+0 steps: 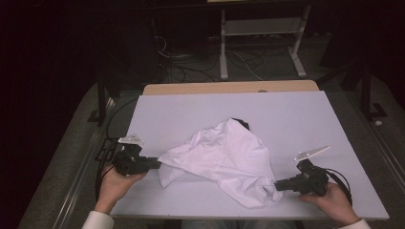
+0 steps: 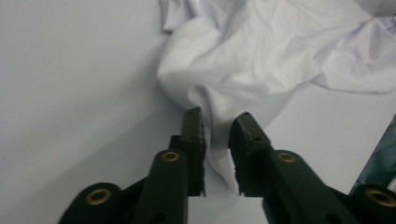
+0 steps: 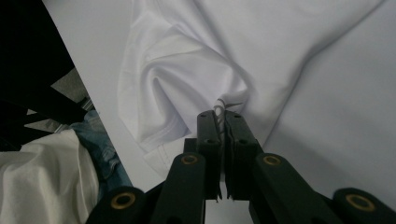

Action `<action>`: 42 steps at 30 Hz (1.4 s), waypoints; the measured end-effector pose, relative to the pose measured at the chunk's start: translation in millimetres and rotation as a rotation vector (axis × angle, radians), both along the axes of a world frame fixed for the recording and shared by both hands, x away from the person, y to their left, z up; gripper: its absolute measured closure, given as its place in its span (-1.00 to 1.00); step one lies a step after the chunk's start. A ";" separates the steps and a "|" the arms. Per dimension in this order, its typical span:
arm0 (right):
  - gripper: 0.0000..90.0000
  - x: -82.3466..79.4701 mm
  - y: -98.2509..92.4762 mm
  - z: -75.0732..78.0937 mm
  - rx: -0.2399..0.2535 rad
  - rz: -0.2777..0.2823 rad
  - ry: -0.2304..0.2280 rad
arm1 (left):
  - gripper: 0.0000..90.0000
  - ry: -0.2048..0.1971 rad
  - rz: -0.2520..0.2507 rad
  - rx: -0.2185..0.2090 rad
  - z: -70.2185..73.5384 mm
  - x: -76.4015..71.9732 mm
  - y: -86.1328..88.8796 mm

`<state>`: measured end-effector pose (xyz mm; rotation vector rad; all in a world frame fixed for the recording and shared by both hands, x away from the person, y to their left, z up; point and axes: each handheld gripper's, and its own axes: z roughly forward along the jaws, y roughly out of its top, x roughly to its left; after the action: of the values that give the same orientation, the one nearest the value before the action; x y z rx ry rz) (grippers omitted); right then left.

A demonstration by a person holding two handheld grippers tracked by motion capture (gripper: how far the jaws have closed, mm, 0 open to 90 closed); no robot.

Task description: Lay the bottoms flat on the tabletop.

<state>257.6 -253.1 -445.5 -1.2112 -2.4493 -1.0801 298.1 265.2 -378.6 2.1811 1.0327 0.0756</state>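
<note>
A crumpled white garment (image 1: 224, 157) lies in a heap on the middle of the white table top (image 1: 296, 114). My left gripper (image 1: 157, 163) is at the heap's left end, held level. In the left gripper view its jaws (image 2: 218, 119) stand apart with a loose fold of the garment (image 2: 261, 60) between them, not pinched. My right gripper (image 1: 278, 185) is at the heap's near right corner. There its jaws (image 3: 220, 115) are shut on a bunched edge of the garment (image 3: 187, 70), next to a stitched hem.
A small dark thing (image 1: 242, 124) peeks from under the heap's far side. A wooden edge (image 1: 229, 88) runs behind the white top. Beyond it stand a white metal frame (image 1: 260, 28) and floor cables. The near table edge is close to both hands.
</note>
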 end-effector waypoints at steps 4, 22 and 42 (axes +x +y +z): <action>0.89 -1.7 -12.7 0.7 0.011 -0.023 0.009 | 0.38 -0.004 0.002 -0.033 3.6 9.0 -5.7; 0.88 -5.6 -56.2 6.5 -0.021 -0.133 -0.013 | 0.13 -0.002 0.042 -0.034 -12.8 68.5 -46.3; -0.70 56.8 -24.5 33.1 -0.003 -0.160 -0.183 | 0.10 0.055 0.027 -0.034 -41.4 129.3 -82.3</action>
<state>314.4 -277.6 -412.4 -1.3861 -2.5223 -1.2831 427.4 182.9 -420.1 2.1489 1.0869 0.0106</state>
